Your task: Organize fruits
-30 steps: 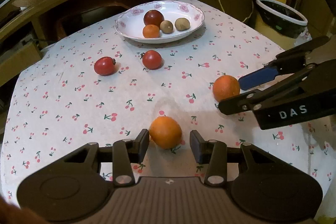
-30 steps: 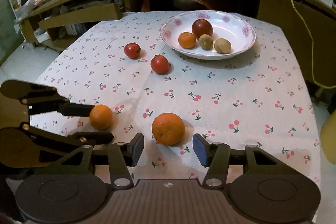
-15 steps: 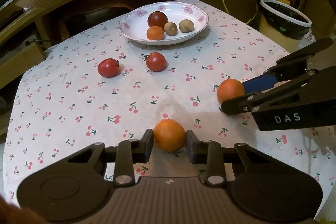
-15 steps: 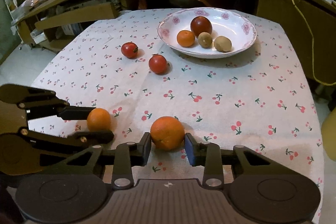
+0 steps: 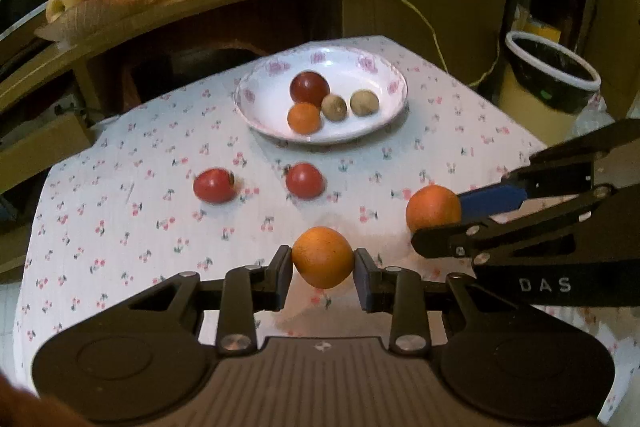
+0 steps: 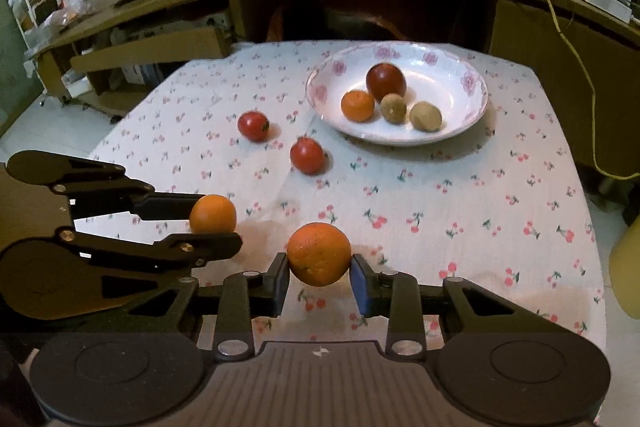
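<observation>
Now each gripper clamps an orange squarely between its pads: the left gripper [image 5: 322,271] holds one orange [image 5: 322,257], the right gripper [image 6: 319,279] the other orange [image 6: 319,253], both above the cherry-print tablecloth [image 6: 460,187], short of the white plate [image 6: 460,129].

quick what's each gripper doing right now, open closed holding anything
Left gripper: closed on an orange.
Right gripper: closed on another orange.

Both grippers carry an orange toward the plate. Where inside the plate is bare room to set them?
In the plate, the four fruits cluster mid-dish: dark red fruit, small orange, two brownish fruits. Bare patches: the front strip by the near rim, and the far right side.
</observation>
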